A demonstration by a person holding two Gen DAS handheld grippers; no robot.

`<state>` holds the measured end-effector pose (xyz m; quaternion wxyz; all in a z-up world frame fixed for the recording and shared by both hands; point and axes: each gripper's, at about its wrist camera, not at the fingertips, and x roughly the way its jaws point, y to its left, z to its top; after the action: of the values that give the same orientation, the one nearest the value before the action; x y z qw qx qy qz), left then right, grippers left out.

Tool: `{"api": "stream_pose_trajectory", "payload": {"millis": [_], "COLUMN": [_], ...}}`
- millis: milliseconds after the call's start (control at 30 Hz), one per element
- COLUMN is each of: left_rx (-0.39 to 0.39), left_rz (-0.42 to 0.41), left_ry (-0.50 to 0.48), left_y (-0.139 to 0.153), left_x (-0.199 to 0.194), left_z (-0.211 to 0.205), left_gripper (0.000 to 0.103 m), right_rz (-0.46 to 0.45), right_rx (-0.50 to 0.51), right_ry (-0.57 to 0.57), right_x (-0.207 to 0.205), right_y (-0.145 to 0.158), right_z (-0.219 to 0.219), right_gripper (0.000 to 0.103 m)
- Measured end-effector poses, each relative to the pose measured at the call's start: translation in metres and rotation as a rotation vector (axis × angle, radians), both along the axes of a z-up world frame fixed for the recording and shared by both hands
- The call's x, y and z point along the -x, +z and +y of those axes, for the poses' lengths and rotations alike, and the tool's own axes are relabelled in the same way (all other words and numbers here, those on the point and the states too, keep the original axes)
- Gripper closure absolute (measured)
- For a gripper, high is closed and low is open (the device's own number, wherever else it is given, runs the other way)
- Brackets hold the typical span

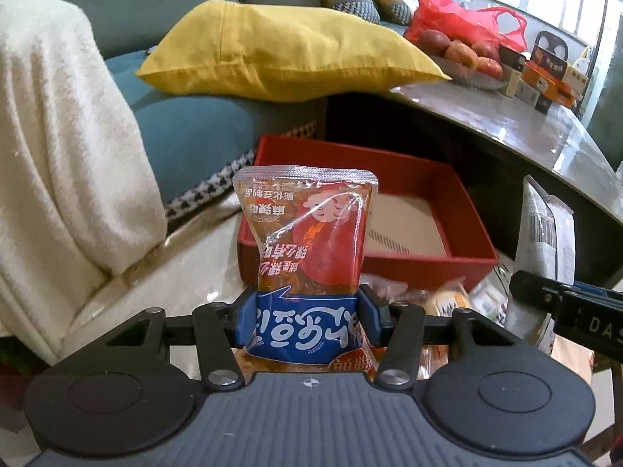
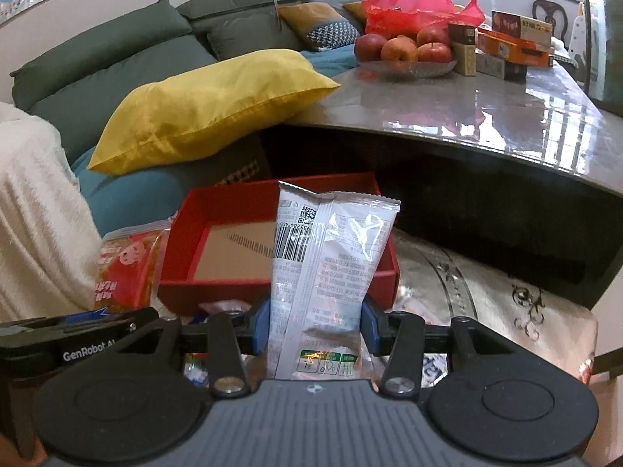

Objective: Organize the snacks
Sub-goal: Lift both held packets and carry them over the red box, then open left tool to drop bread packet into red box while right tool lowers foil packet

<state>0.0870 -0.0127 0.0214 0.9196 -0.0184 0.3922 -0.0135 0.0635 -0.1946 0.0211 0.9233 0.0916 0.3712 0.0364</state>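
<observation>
- Left hand-held gripper (image 1: 307, 319): blue pads pressed against both sides of a red-and-blue snack packet (image 1: 307, 257), packet upright, sealed top edge upward, raised in front of the red box (image 1: 459, 268).
- Right hand-held gripper (image 2: 315, 325): clamped on a white snack packet (image 2: 331, 257), barcode and small print facing the camera, packet upright with a slight lean to the right.
- Red box: open, shallow, pale bottom with a dotted strip, on the floor just behind both held packets; nothing visible inside.
- More wrapped snacks (image 1: 436, 295) in a loose heap between the grippers and the near wall of the box, partly hidden.
- Bench (image 2: 486, 109): glossy grey top behind and above the box, carrying a glass bowl of apples (image 2: 405, 52), a red plastic bag (image 2: 420, 7) and stacked cartons (image 2: 514, 44).
- Yellow pillow (image 1: 288, 54) on a teal sofa (image 1: 187, 132) to the left of the bench; white fleece blanket (image 1: 58, 124) draped at far left.
</observation>
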Motion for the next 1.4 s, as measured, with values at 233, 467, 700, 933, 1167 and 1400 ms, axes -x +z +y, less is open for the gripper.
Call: {"api": "stream_pose_trajectory", "payload": {"millis": [233, 467, 700, 933, 1167, 1400], "left_rx": [0.007, -0.002, -0.021, -0.028, -0.033, -0.04], "left_rz": [-0.008, -0.032, -0.038, -0.039, -0.049, -0.048], "left_ry": [0.003, 0.006, -0.004, 0.003, 0.009, 0.018], "left_y": [0.001, 0.006, 0.005, 0.004, 0.006, 0.005], "left_x": [-0.02, -0.038, -0.056, -0.071, -0.083, -0.095], "left_z": [-0.004, -0.01, -0.019, -0.021, -0.02, -0.019], "left_gripper": [0.042, 0.042, 0.042, 0.041, 0.041, 0.041], "right_rz": [-0.028, -0.039, -0.05, -0.05, -0.045, -0.047], "right_rx": [-0.016, -0.006, 0.006, 0.012, 0.022, 0.022], "right_ry": [-0.001, 0.01, 0.008, 0.008, 0.018, 0.022], "right_x": [-0.021, -0.042, -0.064, -0.082, -0.095, -0.105], "right_y": [0.005, 0.005, 0.007, 0.005, 0.002, 0.001], "right_z": [0.002, 0.005, 0.003, 0.002, 0.007, 0.009], "right_gripper": [0.061, 0.061, 0.061, 0.061, 0.061, 0.061]}}
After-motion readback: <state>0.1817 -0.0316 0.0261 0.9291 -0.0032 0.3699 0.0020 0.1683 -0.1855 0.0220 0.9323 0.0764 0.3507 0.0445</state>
